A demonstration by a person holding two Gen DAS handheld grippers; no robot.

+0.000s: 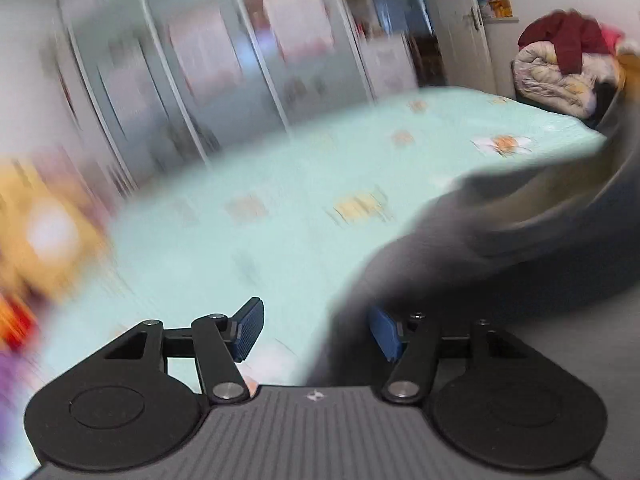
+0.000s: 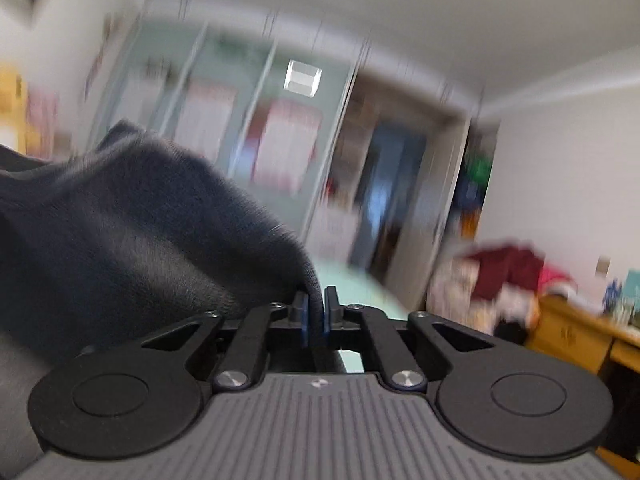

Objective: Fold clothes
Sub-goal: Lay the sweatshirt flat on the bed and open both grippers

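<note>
Left gripper agape, tilted bedward | right gripper level, pinching dark garment

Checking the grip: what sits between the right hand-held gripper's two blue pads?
In the right wrist view, a fold of the dark grey garment runs between the right hand-held gripper pads, which pinch it.

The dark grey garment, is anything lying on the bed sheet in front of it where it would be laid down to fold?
Nothing visible does. The bed sheet ahead of the dark grey garment looks bare in the left wrist view, though the picture is blurred.
</note>
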